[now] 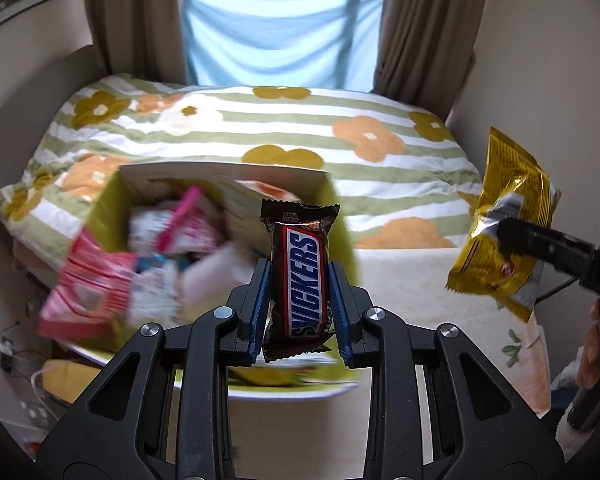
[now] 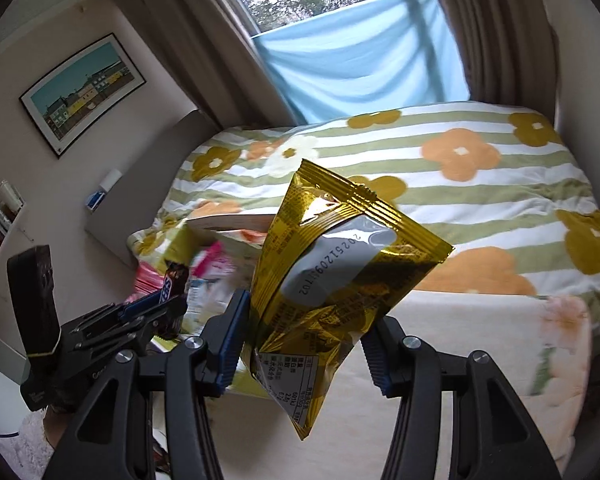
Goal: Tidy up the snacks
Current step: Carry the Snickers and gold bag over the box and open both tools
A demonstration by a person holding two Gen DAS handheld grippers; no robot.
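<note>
A: Biggest first: bed (image 1: 260,136) with the flowered quilt, filling the far half of both views.
B: Then the green box (image 1: 112,204), open-topped, resting on the bed's near edge, pink and white packets (image 1: 100,284) piled inside. Blurred, hard to read more.
A: Gold snack bag (image 2: 340,276) next. Pinched in the right gripper (image 2: 304,348), jaws closed on its lower half, long axis slanting up and away from the pads.
B: Well right of the box, hanging over the cream cover (image 2: 460,344).
A: Smallest: Snickers bar (image 1: 300,276). Clamped upright in the left gripper (image 1: 300,304), jaws tight on both long sides, long axis running straight out along the fingers.
B: Directly above the box's near rim. Left hand nearer the box, probably; right still needing a swing leftward.
</note>
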